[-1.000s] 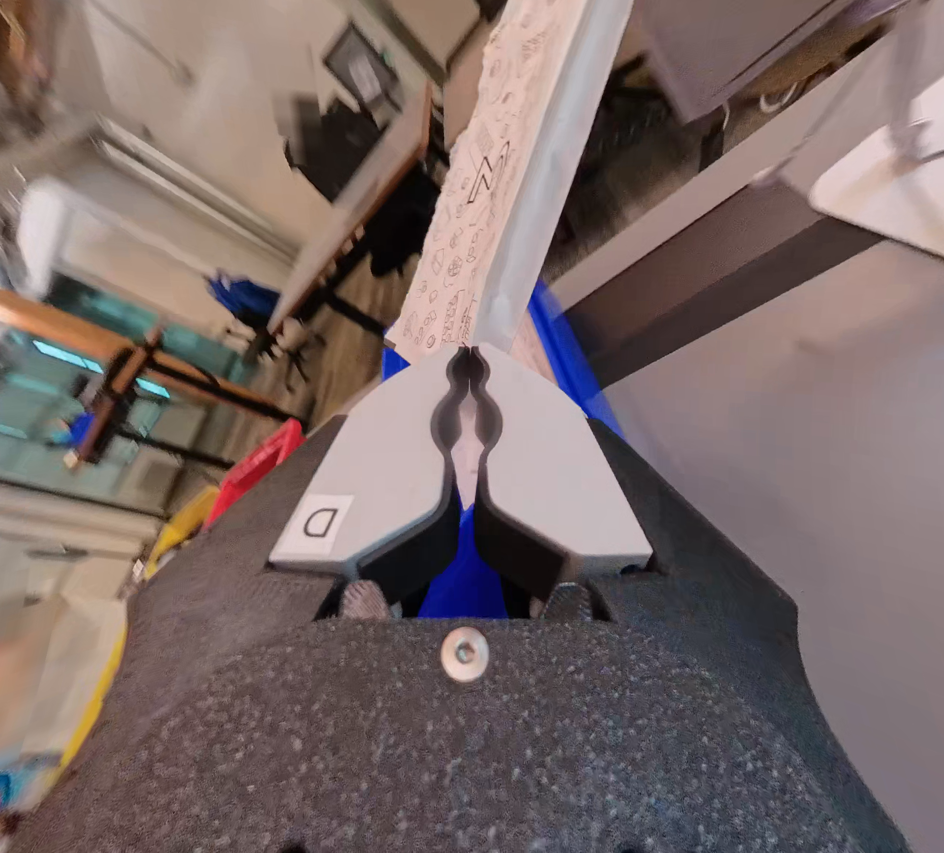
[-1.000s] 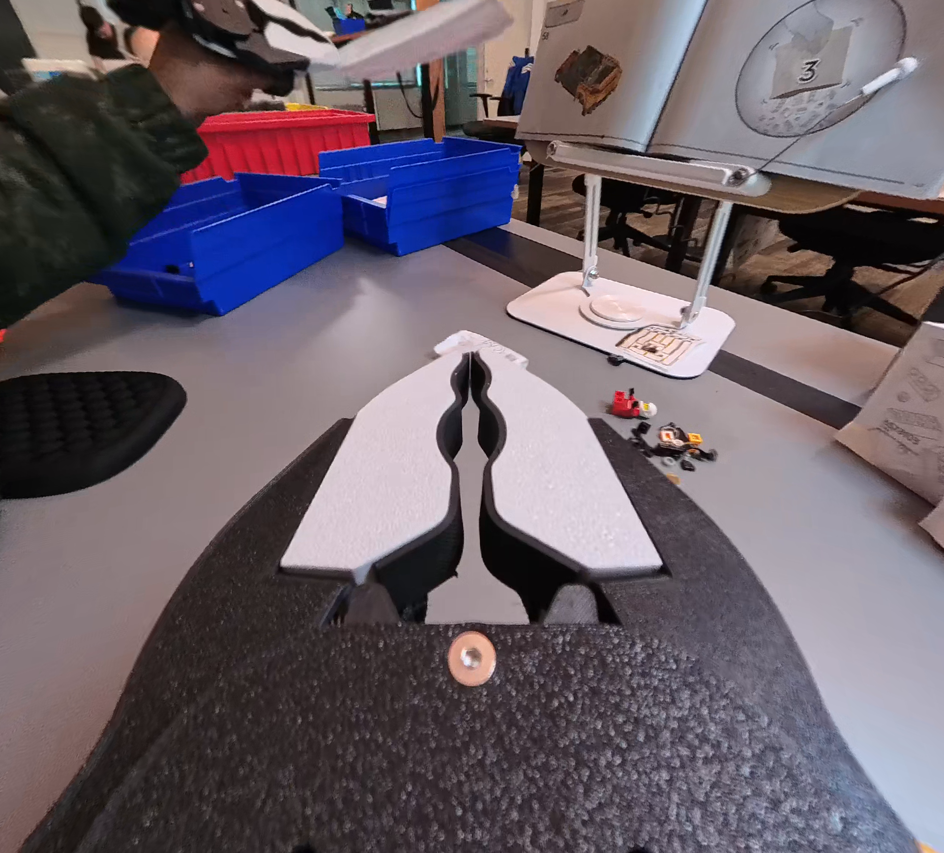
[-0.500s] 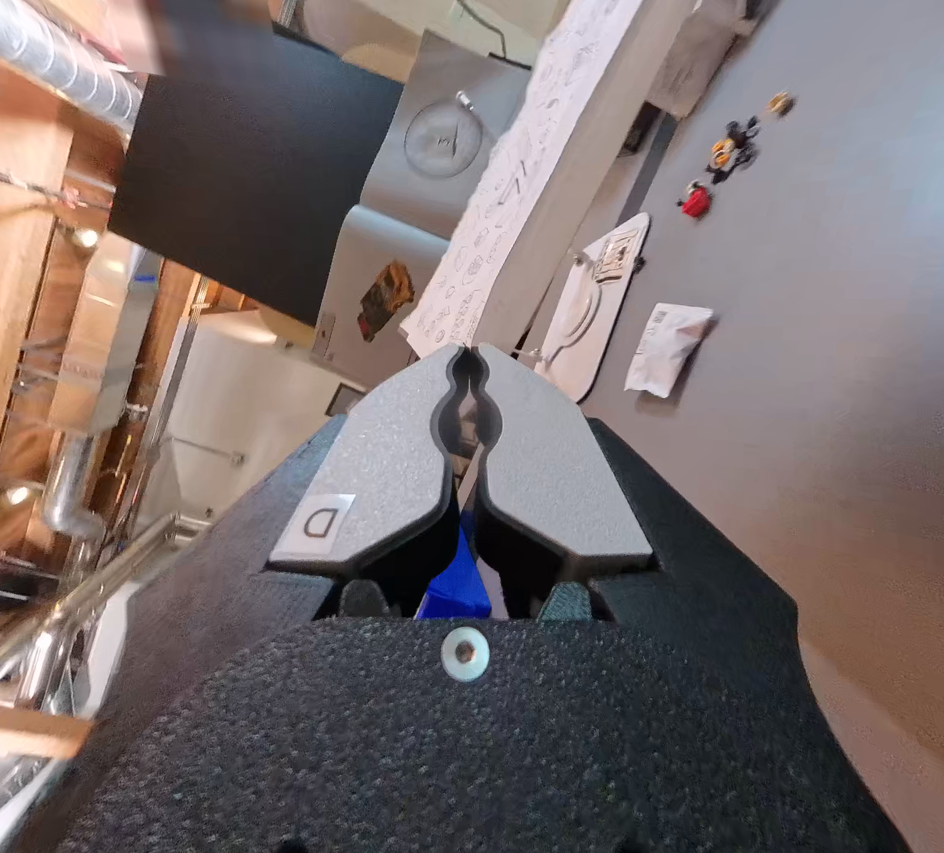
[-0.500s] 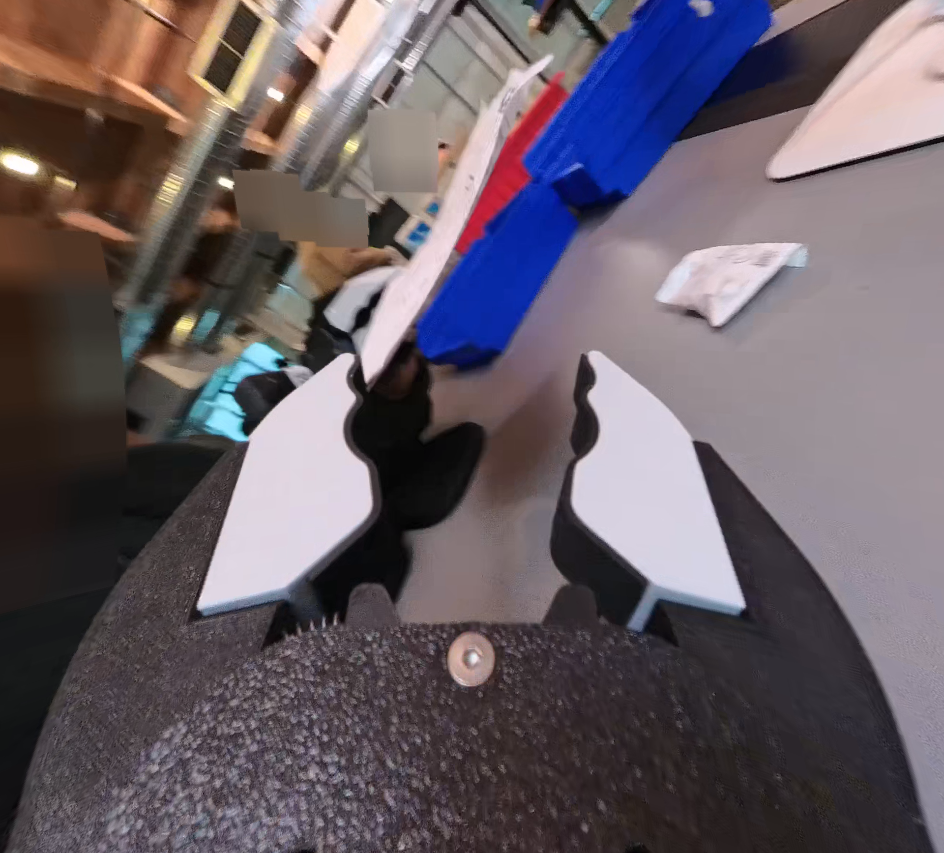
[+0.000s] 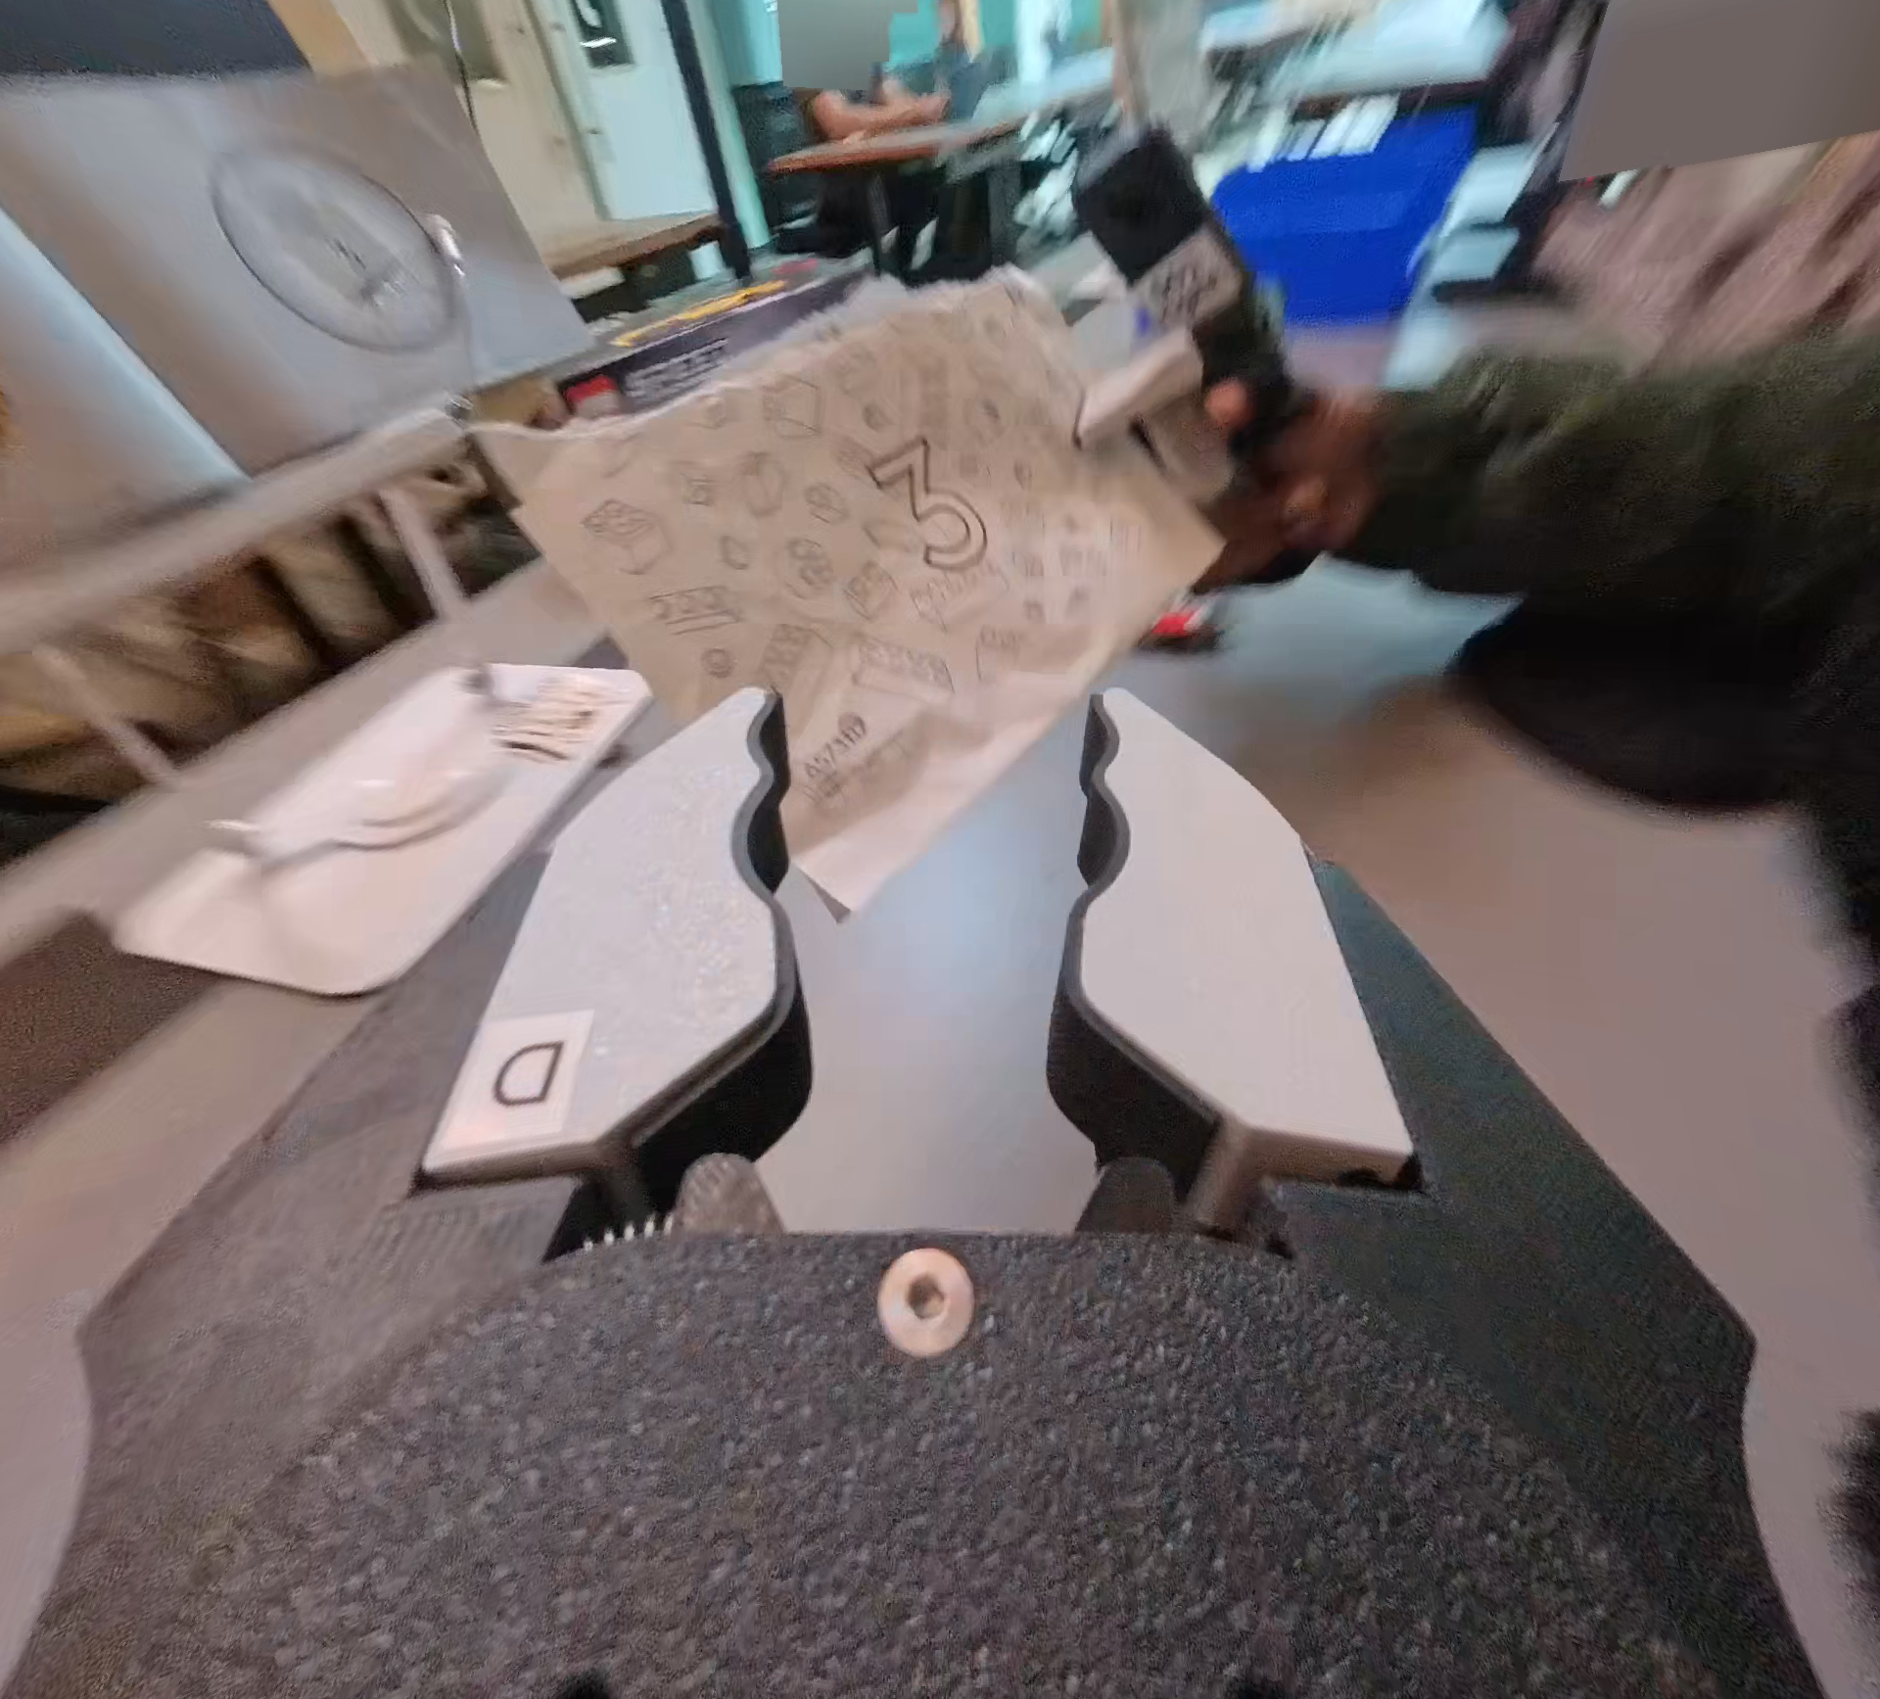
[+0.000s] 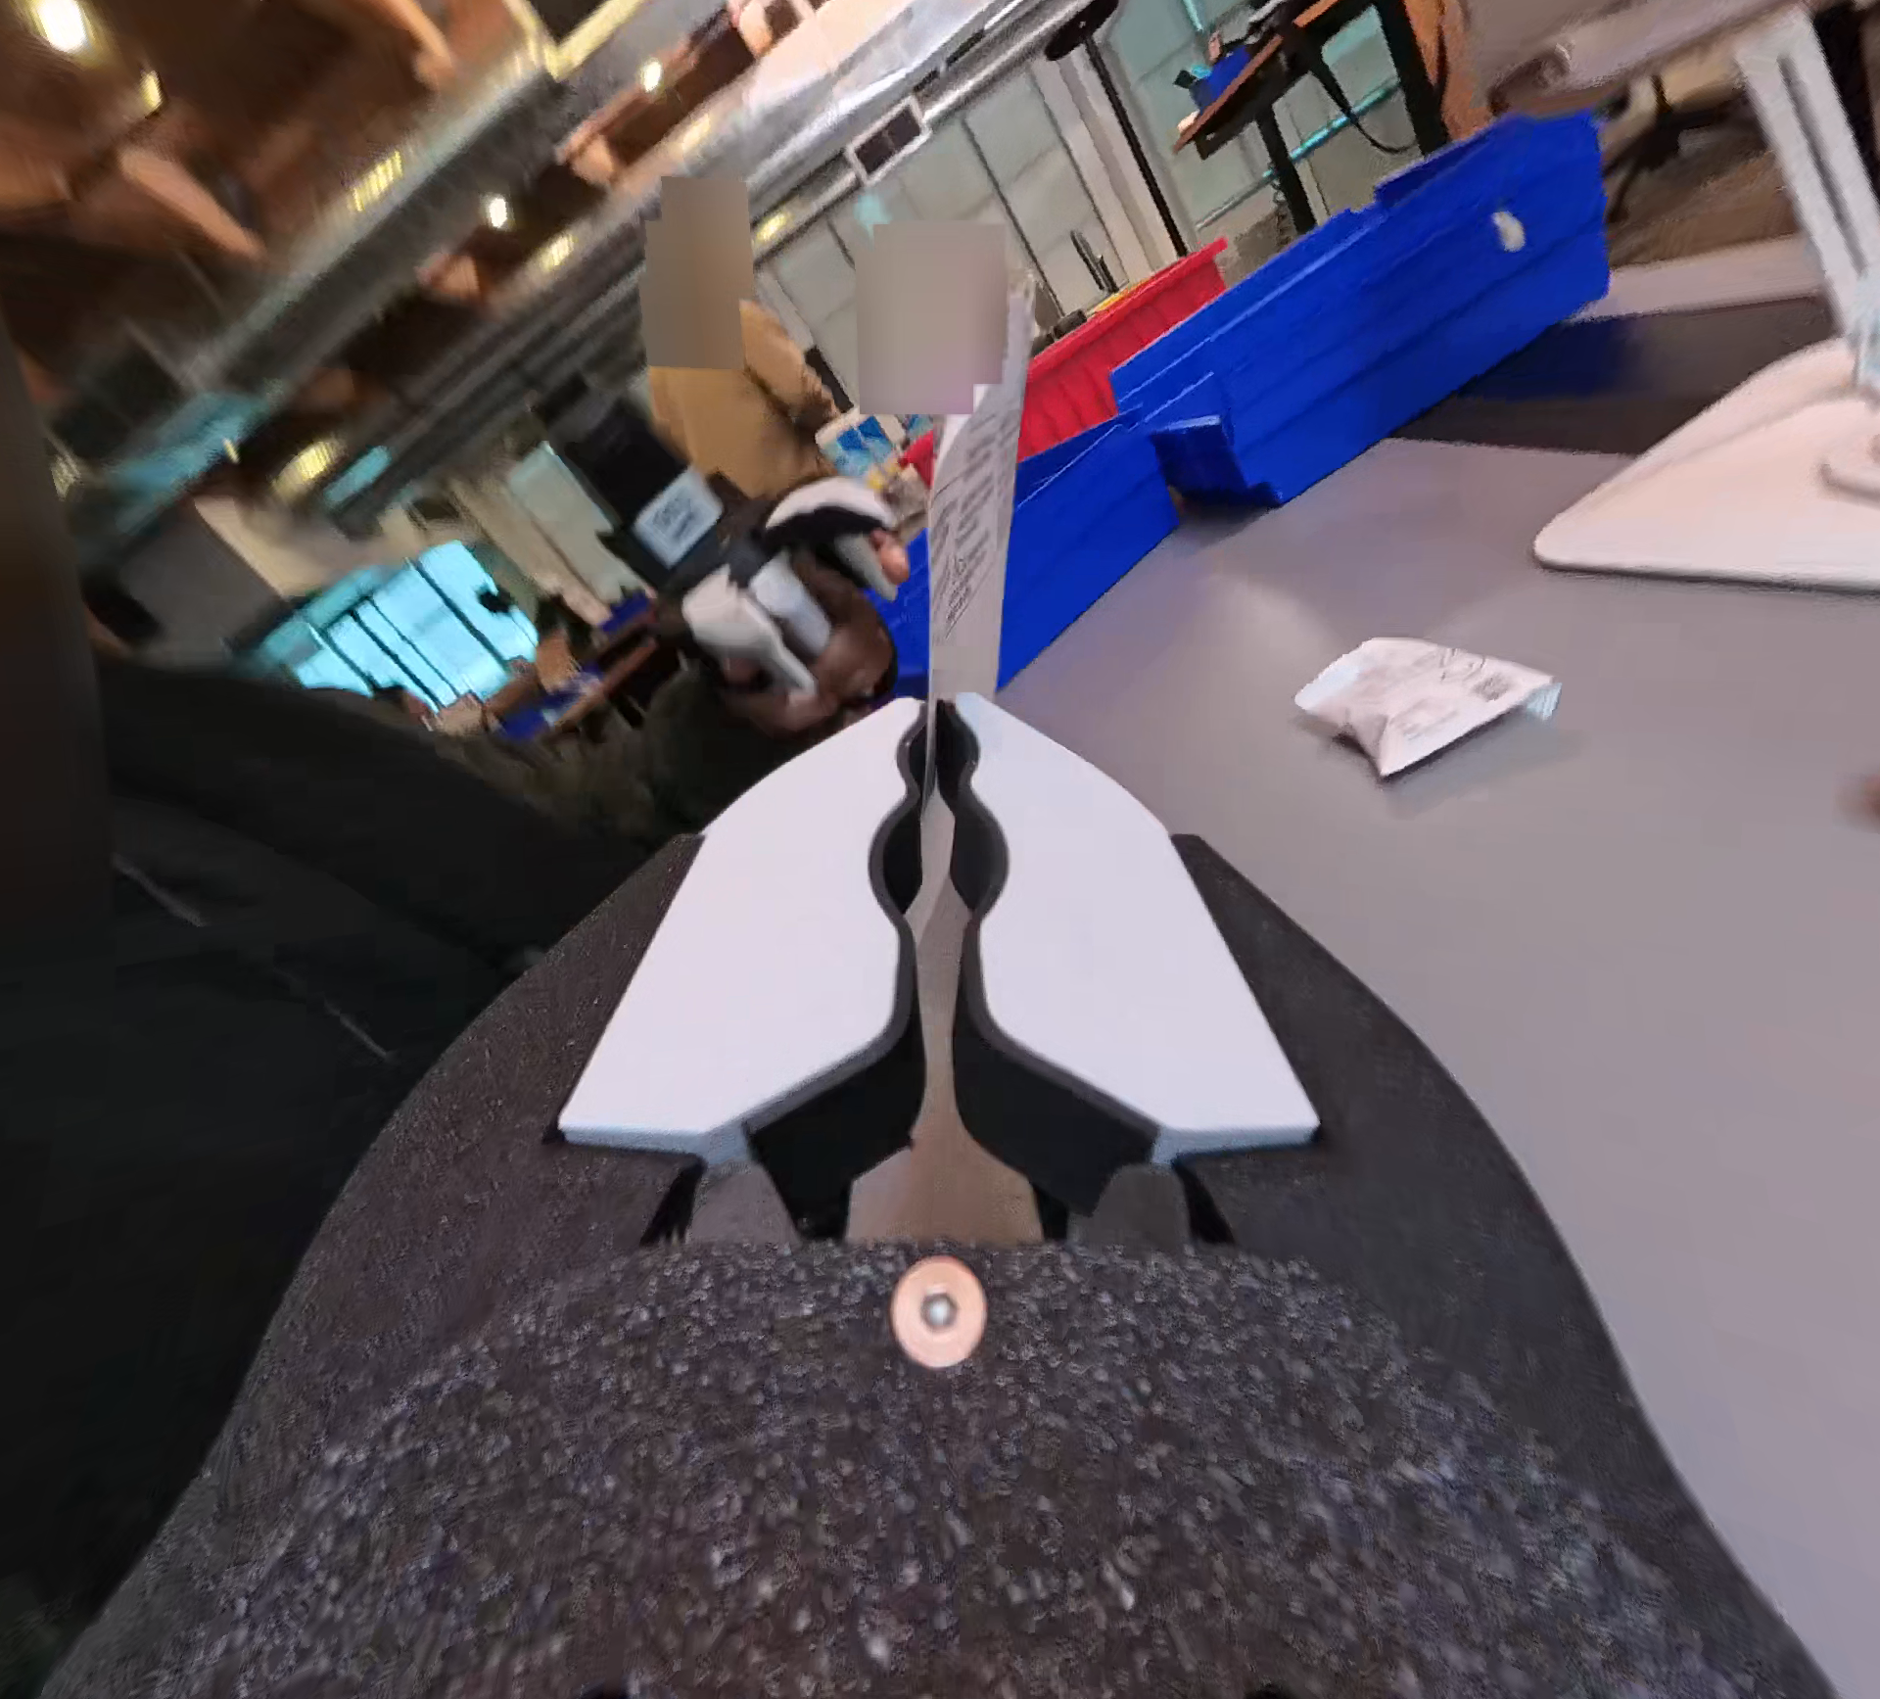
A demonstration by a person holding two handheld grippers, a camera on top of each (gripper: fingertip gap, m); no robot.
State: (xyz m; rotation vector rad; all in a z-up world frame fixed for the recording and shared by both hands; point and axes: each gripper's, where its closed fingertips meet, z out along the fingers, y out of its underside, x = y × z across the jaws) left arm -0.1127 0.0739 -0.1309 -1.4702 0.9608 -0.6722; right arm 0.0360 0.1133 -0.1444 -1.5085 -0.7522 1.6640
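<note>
A white paper bag (image 5: 844, 531) printed with brick drawings hangs in the air above the grey table (image 5: 1424, 887). My right gripper (image 6: 941, 709) is shut on one edge of it; in the right wrist view the bag (image 6: 977, 531) shows edge-on, rising from between the pressed pads. The left wrist view shows that gripper (image 5: 1139, 399) at the bag's upper right corner, held by a hand in a dark green sleeve. My left gripper (image 5: 936, 714) is open, its fingers on either side of the bag's lower corner without pressing on it. It also shows in the right wrist view (image 6: 763, 612).
A white book stand base (image 5: 376, 836) with an open booklet (image 5: 305, 256) stands to the left. A small white packet (image 6: 1424, 704) lies on the table. Blue bins (image 6: 1373, 328) and a red bin (image 6: 1119, 328) stand farther back. Small bricks (image 5: 1185, 628) lie beyond the bag. One gripper's finger ends stand about 15 cm off the other's. It is some 20 cm from my left tips to the small white packet (image 6: 1424, 704).
My left gripper was shut on the bag and has opened, letting it go. My right gripper opened wide, then shut on the bag's other edge and now carries it.
</note>
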